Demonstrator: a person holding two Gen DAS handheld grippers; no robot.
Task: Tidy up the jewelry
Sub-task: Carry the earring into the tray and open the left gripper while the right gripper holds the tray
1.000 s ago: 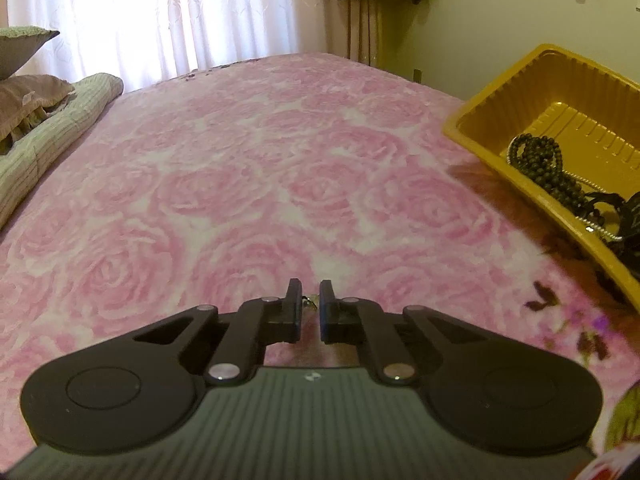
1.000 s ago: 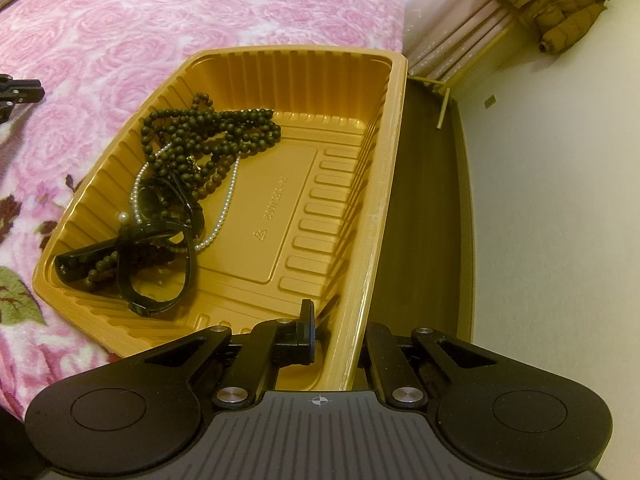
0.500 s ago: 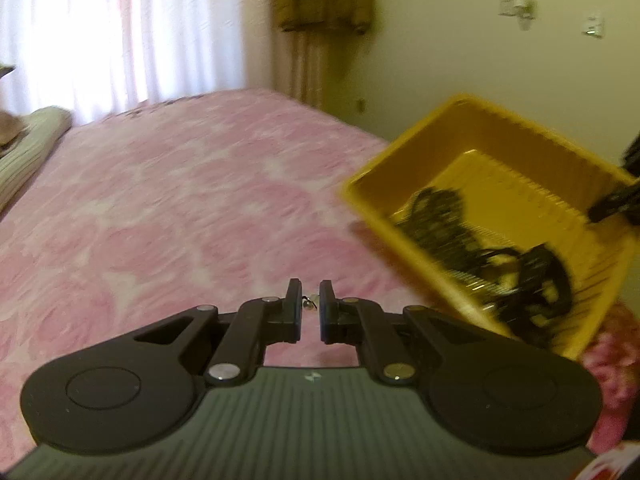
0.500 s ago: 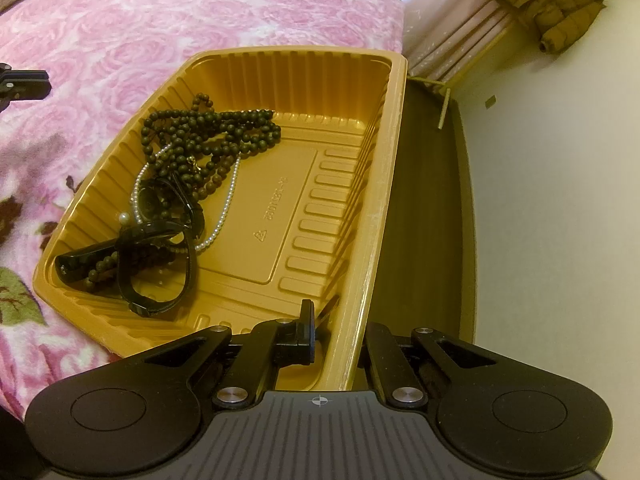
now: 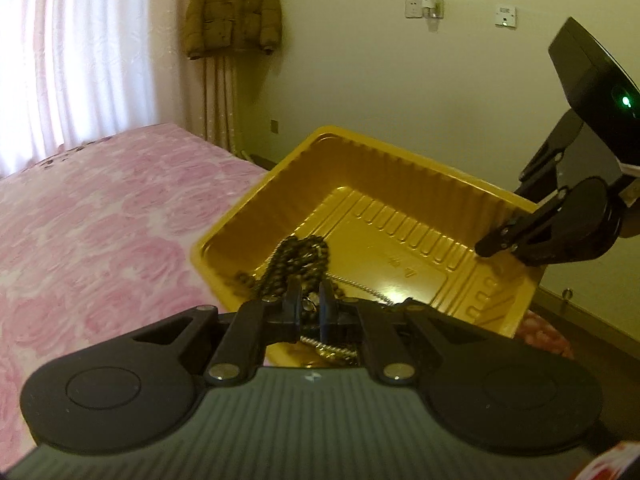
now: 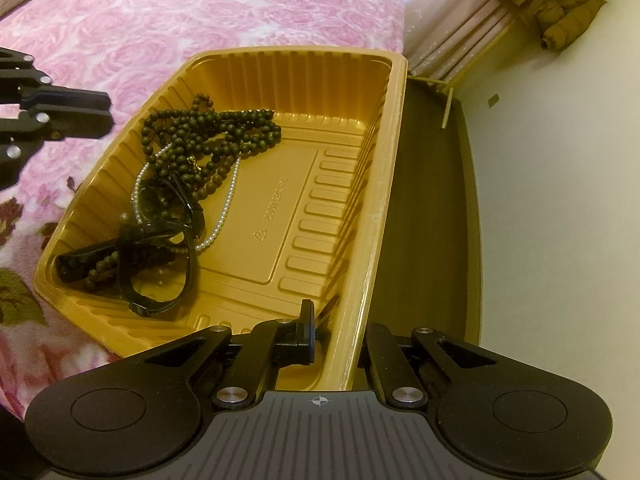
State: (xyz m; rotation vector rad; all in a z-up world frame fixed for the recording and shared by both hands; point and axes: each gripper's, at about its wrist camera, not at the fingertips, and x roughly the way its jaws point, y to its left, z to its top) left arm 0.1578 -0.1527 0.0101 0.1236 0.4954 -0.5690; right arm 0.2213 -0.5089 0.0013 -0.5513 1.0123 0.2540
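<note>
Beads point(image 6: 208, 136), pearls point(image 6: 224, 208) and watch point(image 6: 160, 264) lay in yellow tray point(image 6: 360, 80) ahead-left of right claw point(image 6: 336, 328), clamped on tray's rim. Embossed "2601" code partly legible. Left claw point(image 5: 309, 300) nearly closed on tiny, unclear metal piece.

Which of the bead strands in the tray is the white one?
The thin pearl strand: tiny white beads looping under the pile in the yellow tray. The dark bead strands are bigger, brown-green, heaped toward the far end.

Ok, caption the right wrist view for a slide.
Right gripper clamps yellow tray rim; beads and watch inside.
</note>
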